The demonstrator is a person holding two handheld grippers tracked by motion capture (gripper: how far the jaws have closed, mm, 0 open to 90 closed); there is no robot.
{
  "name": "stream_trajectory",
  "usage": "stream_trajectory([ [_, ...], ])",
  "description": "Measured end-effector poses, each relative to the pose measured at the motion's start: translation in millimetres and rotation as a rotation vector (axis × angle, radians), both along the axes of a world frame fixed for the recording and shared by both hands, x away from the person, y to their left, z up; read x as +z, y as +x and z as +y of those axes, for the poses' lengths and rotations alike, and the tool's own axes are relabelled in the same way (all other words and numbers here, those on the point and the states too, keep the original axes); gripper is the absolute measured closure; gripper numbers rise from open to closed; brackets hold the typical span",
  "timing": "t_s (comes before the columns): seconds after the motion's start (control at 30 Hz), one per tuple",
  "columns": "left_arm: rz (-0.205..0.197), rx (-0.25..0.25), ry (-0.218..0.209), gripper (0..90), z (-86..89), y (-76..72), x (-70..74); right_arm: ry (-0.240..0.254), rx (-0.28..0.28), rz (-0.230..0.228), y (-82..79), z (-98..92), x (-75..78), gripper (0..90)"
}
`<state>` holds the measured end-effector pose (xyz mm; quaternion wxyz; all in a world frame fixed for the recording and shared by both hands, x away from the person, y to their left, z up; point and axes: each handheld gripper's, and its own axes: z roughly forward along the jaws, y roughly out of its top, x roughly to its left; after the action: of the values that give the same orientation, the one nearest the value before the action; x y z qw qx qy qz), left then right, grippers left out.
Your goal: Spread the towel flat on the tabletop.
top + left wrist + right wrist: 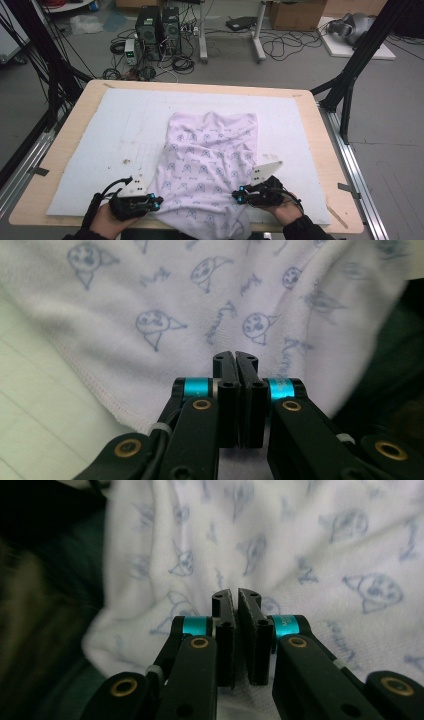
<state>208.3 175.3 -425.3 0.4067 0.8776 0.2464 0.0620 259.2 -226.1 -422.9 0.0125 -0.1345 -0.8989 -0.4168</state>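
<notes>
The left gripper [235, 356] has its two black jaws pressed together, with no cloth seen between them in the left gripper view; the printed cloth [200, 305] lies just beyond and under the tips. In the high view the left gripper [156, 201] sits at the near left edge of the cloth [210, 165], held by the person's left hand [107, 222] close to the table's near edge. The right gripper [235, 594] is likewise clenched, its jaws meeting with only a thin slit at the tips and nothing visibly pinched; the cloth [300, 545] spreads behind them. From above, the right gripper [239, 196] rests at the cloth's near right part, carried by the right hand [286, 210].

The cloth is pale, with small blue cartoon figures and writing. It lies rumpled on the white mat [100, 135], stretching from about the mat's middle toward the near edge, where its lower end hangs over the edge of the wooden table [75, 107] between the two hands. Its hemmed edge shows in the left gripper view, lying on the mat [35, 405].
</notes>
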Motion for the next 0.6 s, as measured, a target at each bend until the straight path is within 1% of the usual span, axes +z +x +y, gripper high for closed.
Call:
stream_trajectory([
  [0.03, -0.009, -0.003, -0.006, 85.9, 0.9, -3.1, 2.8, 0.030, -0.002, -0.008, -3.1, -3.7, 3.7, 83.8],
  [0.07, -0.023, -0.001, -0.006, 79.1, 1.7, -3.7, 5.3, 0.036, -0.021, -0.024, -4.3, -6.6, 6.6, 77.7],
  [0.1, -0.031, 0.004, -0.016, 73.1, 2.5, -1.9, 6.8, 0.020, -0.036, -0.034, -3.0, -8.4, 7.7, 75.7],
  [0.13, -0.038, 0.013, -0.013, 70.4, 2.9, 2.7, 7.6, 0.005, -0.042, -0.028, -0.6, -9.2, 7.0, 71.2],
  [0.17, -0.038, 0.027, -0.010, 65.7, 2.8, 8.9, 7.4, -0.008, -0.061, -0.031, 2.0, -9.2, 5.1, 65.1],
  [0.2, -0.041, 0.034, -0.006, 62.0, 2.7, 15.7, 6.5, -0.022, -0.071, -0.016, 5.0, -8.5, 2.2, 63.8],
  [0.23, -0.043, 0.035, -0.003, 60.3, 2.2, 22.8, 4.3, -0.034, -0.069, -0.007, 7.9, -6.9, -1.3, 61.5],
  [0.27, -0.031, 0.038, 0.004, 59.6, 0.9, 30.1, 1.0, -0.053, -0.078, -0.012, 10.1, -4.8, -4.8, 59.4],
  [0.3, -0.011, 0.037, 0.012, 58.8, -1.0, 36.3, -2.5, -0.065, -0.078, -0.003, 12.6, -2.7, -8.3, 59.5],
  [0.37, 0.005, 0.023, 0.042, 61.1, -5.6, 43.4, -9.8, -0.083, -0.077, 0.007, 17.2, -0.1, -12.7, 60.1],
  [0.4, 0.009, 0.021, 0.051, 66.1, -8.5, 44.0, -13.8, -0.078, -0.073, 0.013, 19.6, 0.4, -13.9, 63.5],
  [0.43, -0.015, 0.030, 0.044, 69.2, -8.8, 42.4, -14.4, -0.076, -0.072, 0.022, 21.8, 1.5, -15.1, 65.8],
  [0.47, -0.016, 0.039, 0.047, 75.7, -8.8, 41.7, -14.3, -0.083, -0.066, 0.022, 23.3, 3.3, -16.4, 69.7],
  [0.5, -0.006, 0.031, 0.046, 80.7, -8.0, 41.2, -13.7, -0.083, -0.059, 0.019, 23.4, 5.1, -17.1, 74.2],
  [0.53, -0.003, 0.034, 0.049, 86.9, -7.9, 39.7, -13.2, -0.083, -0.050, 0.016, 23.1, 6.8, -17.1, 79.2],
  [0.57, -0.002, 0.033, 0.054, 87.5, -7.8, 37.2, -12.7, -0.082, -0.029, 0.020, 23.8, 7.6, -16.8, 83.7],
  [0.6, 0.003, 0.028, 0.047, 87.9, -7.9, 34.0, -12.4, -0.085, -0.026, 0.015, 23.1, 7.8, -16.1, 84.8],
])
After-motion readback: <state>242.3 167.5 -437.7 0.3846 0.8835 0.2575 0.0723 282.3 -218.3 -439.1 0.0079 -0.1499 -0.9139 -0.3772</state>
